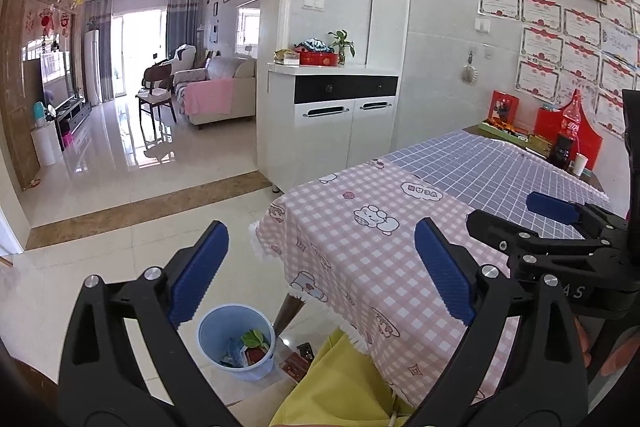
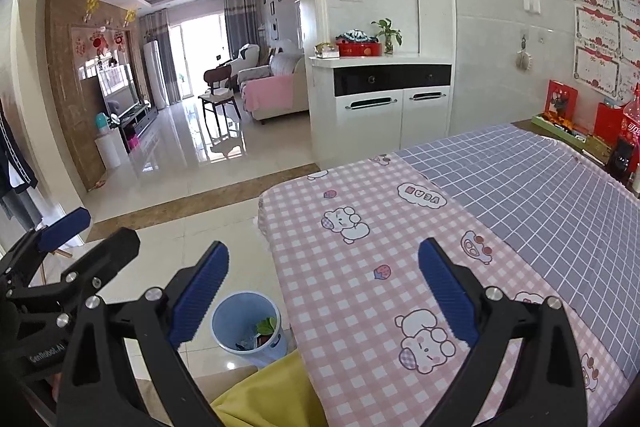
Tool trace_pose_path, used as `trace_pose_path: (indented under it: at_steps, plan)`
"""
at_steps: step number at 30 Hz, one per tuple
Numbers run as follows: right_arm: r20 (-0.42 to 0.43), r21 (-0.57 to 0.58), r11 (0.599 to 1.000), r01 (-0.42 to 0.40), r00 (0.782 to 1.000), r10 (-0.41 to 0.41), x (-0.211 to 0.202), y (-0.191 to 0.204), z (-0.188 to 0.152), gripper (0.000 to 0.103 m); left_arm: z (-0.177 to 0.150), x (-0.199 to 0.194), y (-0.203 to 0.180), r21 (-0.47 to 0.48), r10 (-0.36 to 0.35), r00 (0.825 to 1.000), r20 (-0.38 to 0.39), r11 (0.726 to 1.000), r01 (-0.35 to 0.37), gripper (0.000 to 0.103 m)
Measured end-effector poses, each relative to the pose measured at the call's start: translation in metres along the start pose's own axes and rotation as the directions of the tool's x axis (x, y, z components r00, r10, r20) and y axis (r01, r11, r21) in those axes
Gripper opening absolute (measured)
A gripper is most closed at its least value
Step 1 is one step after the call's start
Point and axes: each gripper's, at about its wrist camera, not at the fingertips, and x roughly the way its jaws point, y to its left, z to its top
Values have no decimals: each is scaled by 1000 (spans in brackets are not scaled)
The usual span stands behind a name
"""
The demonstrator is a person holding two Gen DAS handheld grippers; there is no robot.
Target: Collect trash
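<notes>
Left tongs (image 1: 320, 271) and right tongs (image 2: 324, 291) both spread wide, gripping nothing, held above the near edge of the checked worktop (image 2: 360, 267). Trash (image 1: 248, 345) lying inside the blue bin (image 1: 212, 323) on the floor, left of the worktop's near corner.

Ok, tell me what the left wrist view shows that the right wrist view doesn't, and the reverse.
Only the left wrist view shows a white paper cup by the red-labelled cola bottle, and small brown items on the floor beside the bin. Only the right wrist view shows dark clothing hanging at the far left. Both show the light-blue plastic bin holding trash beside the pink-checked tablecloth, plus both grippers open: left, right.
</notes>
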Motion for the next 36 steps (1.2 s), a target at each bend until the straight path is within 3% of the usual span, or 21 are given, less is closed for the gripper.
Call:
trace_pose_path:
  at_steps: [36]
  plan:
    - [0, -22, 999, 30, 1000, -30, -4, 8, -4, 94, -3, 4, 5, -22, -5, 1000, -14, 1000, 5, 97]
